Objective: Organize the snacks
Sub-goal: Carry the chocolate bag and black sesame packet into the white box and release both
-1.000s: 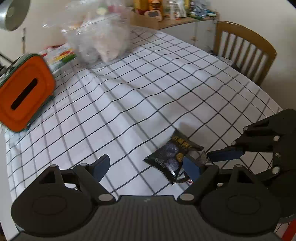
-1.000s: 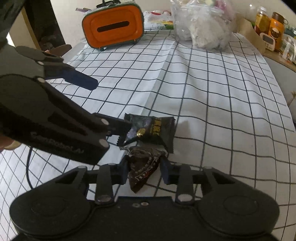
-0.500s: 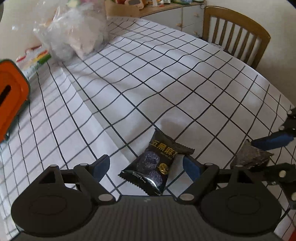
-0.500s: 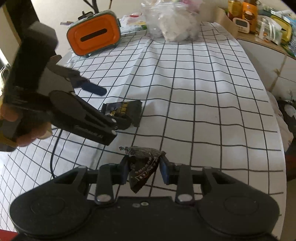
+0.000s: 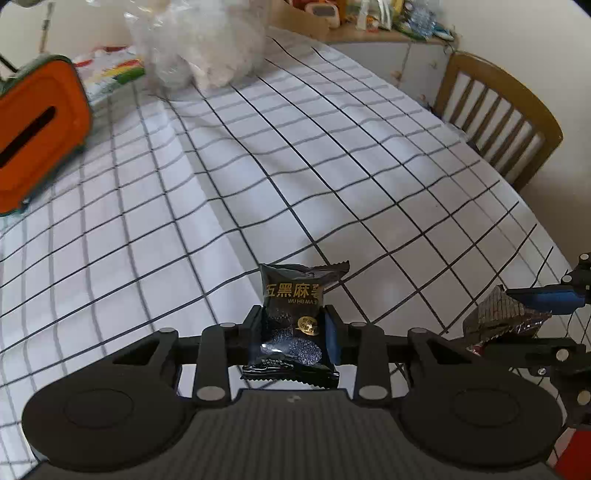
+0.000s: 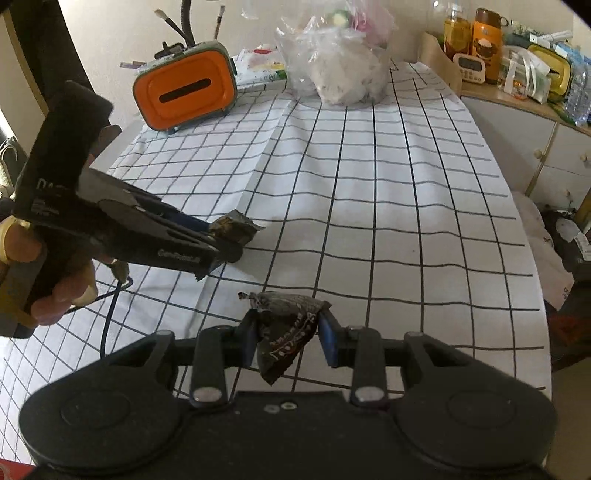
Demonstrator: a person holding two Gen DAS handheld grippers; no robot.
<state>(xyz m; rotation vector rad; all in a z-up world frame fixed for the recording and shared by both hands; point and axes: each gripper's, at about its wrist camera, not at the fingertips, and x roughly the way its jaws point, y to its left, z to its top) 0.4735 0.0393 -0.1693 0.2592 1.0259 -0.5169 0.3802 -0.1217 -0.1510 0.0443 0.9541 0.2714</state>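
Left wrist view: the left tool (image 5: 293, 328) is seen closed on a black snack packet (image 5: 291, 325) with gold lettering, which is gripped at its lower half between the two fingers and held upright above the checked cloth of the bench (image 5: 295, 184). At the right edge of the frame, the right tool (image 5: 532, 317) is seen clamped on a dark brown snack wrapper (image 5: 495, 314).

On the bench, an orange box with a slot (image 5: 37, 133) is found at the left edge of the frame, and a clear plastic bag of pale contents (image 5: 207, 44) at the upper centre. A colourful printed packet (image 5: 110, 74) lies between them. A wooden chair (image 5: 498, 114) stands at the upper right, beside a cluttered shelf (image 5: 369, 26).

From the right wrist view, the right tool (image 6: 288, 332) is shown pinched on the crumpled brown wrapper (image 6: 286, 332), which is held clear of the cloth (image 6: 388, 221) at the lower centre of the frame. At the left of the frame, the left tool (image 6: 221, 236) is held in a hand (image 6: 55, 280), with the black packet (image 6: 234, 227) caught at its tip. The orange box (image 6: 184, 92) and the plastic bag (image 6: 340, 62) are seen at the far end of the bench, and bottles and jars (image 6: 487, 40) on the shelf at the upper right.
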